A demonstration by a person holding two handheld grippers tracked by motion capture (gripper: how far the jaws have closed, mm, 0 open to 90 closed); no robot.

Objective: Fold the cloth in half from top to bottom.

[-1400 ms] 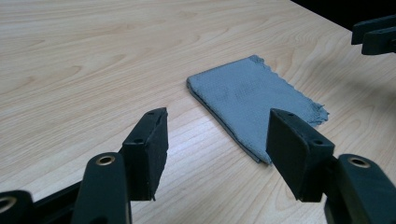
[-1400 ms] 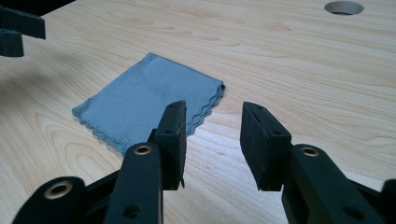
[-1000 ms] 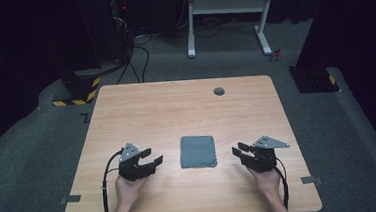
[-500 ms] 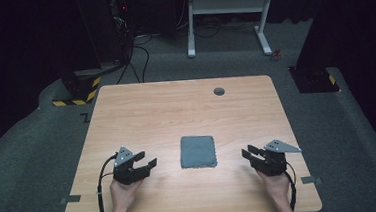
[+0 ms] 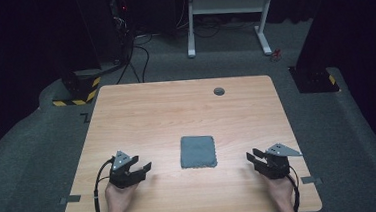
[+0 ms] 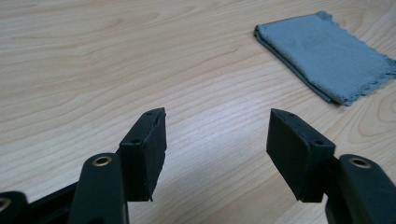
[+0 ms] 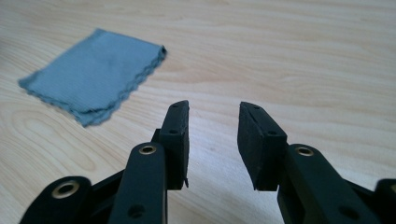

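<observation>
Folded grey cloth (image 5: 198, 152), woven with scalloped edges, lies flat near the middle of the light woodgrain table (image 5: 176, 112), long axis running front to back. Left gripper (image 5: 139, 170) and right gripper (image 5: 254, 159) sit either side, both clear of it; jaws apart on each, empty, the left's wider. Small dark round disc (image 5: 219, 91) near far edge.

The high view looks forward and down over the whole pale wooden table (image 5: 176, 112). Both gripper views sit low, close, sharing the folded grey-blue cloth (image 6: 327, 56) (image 7: 93, 74) (image 5: 198, 152).
</observation>
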